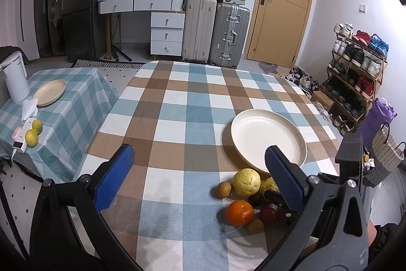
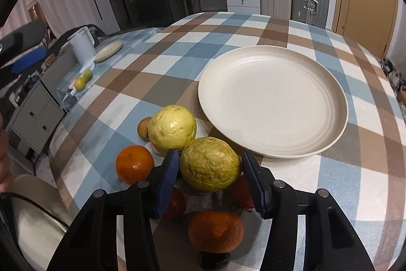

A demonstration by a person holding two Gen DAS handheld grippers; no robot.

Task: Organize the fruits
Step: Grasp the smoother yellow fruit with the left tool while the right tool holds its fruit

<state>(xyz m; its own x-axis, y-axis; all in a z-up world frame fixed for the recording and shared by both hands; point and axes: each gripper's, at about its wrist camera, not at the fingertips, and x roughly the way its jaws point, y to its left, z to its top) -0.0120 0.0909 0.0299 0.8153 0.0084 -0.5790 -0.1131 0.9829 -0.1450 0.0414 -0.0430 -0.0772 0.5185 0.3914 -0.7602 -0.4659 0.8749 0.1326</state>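
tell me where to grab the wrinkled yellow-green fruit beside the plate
Grip the wrinkled fruit across its widest middle, coming from the near side, above the pile. It is rounded, and both flanks lie bare between the right tongs; the smoother yellow fruit crowds only its far left.

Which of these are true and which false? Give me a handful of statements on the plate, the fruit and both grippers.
1. The white plate holds fruit. False: it is bare; the fruit lies on the cloth beside it.
2. A wrinkled yellow-green fruit sits between the fingers of the right gripper. True.
3. The left gripper is shut on an orange. False: its jaws stand wide open with nothing between them.
4. Two small yellow-green fruits lie on the side table. True.
5. The pile has one orange only. False: the right wrist view shows two, a left orange and a near orange.
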